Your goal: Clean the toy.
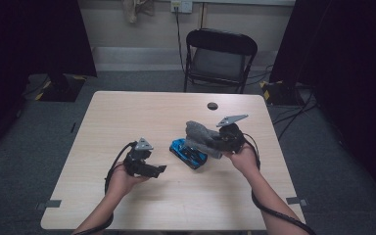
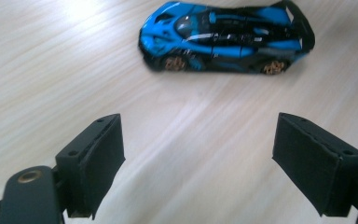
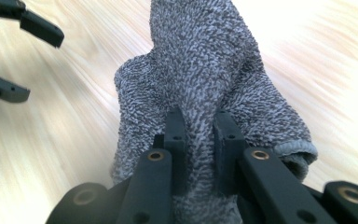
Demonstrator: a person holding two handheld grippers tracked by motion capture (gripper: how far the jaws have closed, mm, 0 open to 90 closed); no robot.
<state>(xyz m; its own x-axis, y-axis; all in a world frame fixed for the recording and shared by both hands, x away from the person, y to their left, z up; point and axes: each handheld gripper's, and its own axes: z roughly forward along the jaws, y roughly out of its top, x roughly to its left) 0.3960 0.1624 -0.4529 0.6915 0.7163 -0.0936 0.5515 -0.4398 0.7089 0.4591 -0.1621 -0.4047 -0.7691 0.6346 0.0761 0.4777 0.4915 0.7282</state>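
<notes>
Over the desk (image 1: pixel 127 112) my right hand-held gripper (image 3: pixel 200 123) pinches the grey cloth (image 1: pixel 201 137) above the blue toy car (image 2: pixel 226 37); left hand-held gripper (image 2: pixel 198 154) empty, wide open. Keep grip firm, drape cloth centred w/o nudging car.

Right tongs (image 3: pixel 200 135) pinch grey cloth (image 3: pixel 205 60) — above wooden table (image 3: pixel 65 140).

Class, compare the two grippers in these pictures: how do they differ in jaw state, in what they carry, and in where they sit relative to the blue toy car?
The left gripper has its jaws wide apart with nothing between them; the right gripper is clamped on a grey cloth. The left gripper sits to the left of the blue toy car, apart from it; the right gripper holds its cloth over the car's right end. Both are black and hand-held above the wooden table.
</notes>
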